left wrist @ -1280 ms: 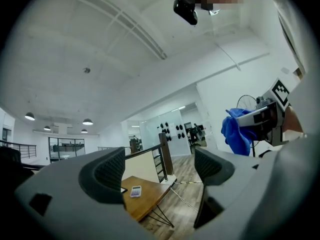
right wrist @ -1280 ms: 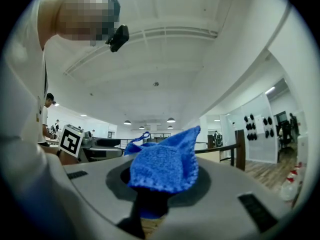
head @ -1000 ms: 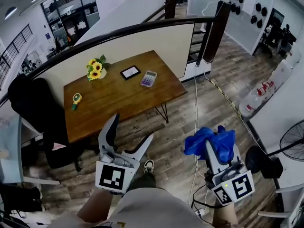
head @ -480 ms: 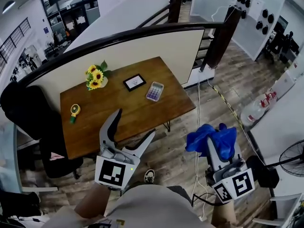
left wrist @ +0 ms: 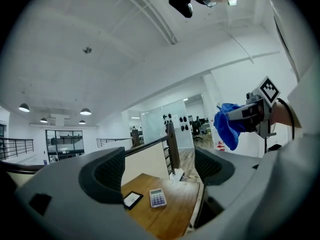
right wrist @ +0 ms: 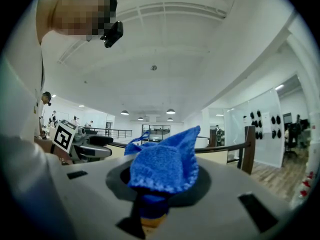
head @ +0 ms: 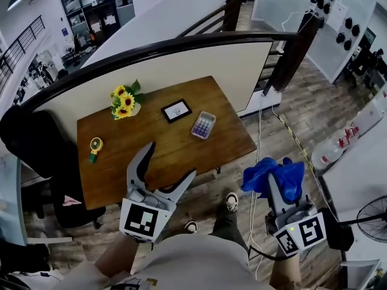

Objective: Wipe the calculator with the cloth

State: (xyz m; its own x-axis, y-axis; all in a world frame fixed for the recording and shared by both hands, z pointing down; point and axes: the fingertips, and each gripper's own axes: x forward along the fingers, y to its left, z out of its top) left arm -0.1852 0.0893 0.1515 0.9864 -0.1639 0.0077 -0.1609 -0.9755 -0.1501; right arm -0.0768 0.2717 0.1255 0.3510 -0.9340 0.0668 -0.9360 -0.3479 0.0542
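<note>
A pale calculator with purple keys lies near the right end of the wooden table; the left gripper view shows that calculator between its jaws, far off. My left gripper hangs open over the table's near edge, nothing in it. My right gripper is shut on a bunched blue cloth held over the floor to the right of the table. The cloth fills the middle of the right gripper view.
A small black tablet lies beside the calculator. A sunflower bouquet stands at the table's back and a yellow-green fan at its left. A black chair is on the left, a curved railing behind, cables on the floor.
The view has shifted closer to the table. Both grippers keep their places in the frame, the left still open and the right still holding the cloth. A foot has stepped forward.
</note>
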